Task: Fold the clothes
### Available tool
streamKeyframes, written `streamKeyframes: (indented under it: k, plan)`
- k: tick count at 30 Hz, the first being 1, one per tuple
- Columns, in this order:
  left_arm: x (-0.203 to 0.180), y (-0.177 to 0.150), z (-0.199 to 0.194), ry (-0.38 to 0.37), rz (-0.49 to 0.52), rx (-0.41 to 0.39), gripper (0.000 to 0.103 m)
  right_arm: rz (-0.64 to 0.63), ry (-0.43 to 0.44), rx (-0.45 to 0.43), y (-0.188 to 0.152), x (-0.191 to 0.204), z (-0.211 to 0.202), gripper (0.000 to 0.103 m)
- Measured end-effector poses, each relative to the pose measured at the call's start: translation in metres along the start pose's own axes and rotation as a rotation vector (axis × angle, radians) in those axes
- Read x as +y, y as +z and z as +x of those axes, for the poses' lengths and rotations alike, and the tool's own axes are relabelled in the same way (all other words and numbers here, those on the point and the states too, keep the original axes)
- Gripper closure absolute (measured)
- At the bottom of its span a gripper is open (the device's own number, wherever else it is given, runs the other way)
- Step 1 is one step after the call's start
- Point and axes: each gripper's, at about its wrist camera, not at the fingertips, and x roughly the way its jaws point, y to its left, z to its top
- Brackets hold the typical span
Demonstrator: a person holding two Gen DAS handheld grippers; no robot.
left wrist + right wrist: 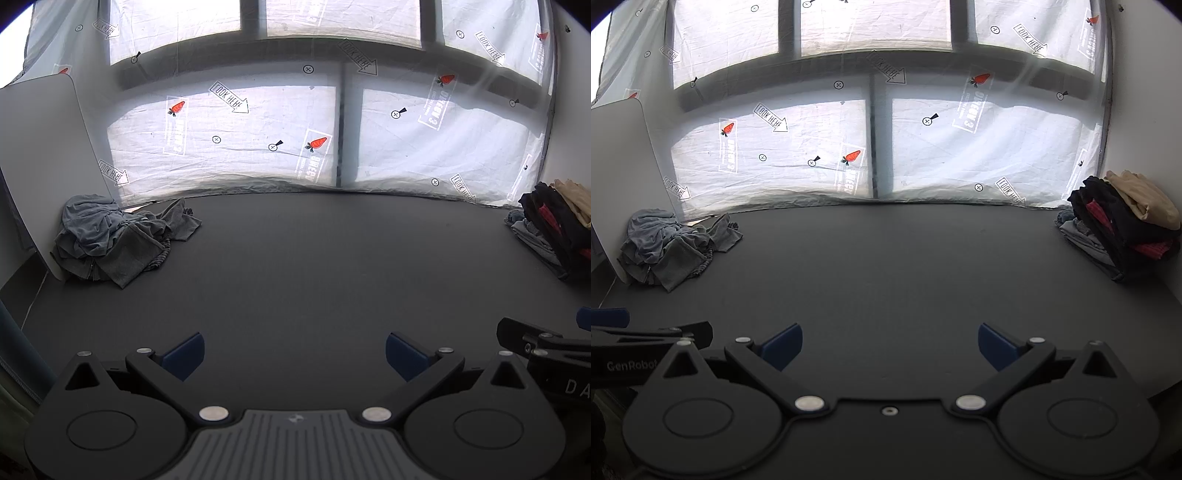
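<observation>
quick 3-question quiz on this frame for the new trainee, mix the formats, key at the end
1. True or false: the left gripper is shut on a garment.
2. Which pile looks stacked rather than crumpled? A) the grey pile at far left B) the dark pile at far right C) neither
3. Fill in: the garment on top of the dark pile is ____ coloured.

Key:
1. False. Both it and the right gripper have their fingers spread wide, with nothing between them, over the bare mat.
2. B. The grey pile is a loose heap.
3. Tan.
</observation>
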Motion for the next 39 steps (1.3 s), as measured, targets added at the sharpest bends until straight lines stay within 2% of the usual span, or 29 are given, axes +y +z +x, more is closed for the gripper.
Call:
streamKeyframes:
  k: [39]
  plan:
    - [-0.0030,0.0003,0.0046,-0.001,0.000,0.008,0.000,-0.004,0.004,0.003,0.0023,-0.0019,0.0042,0.000]
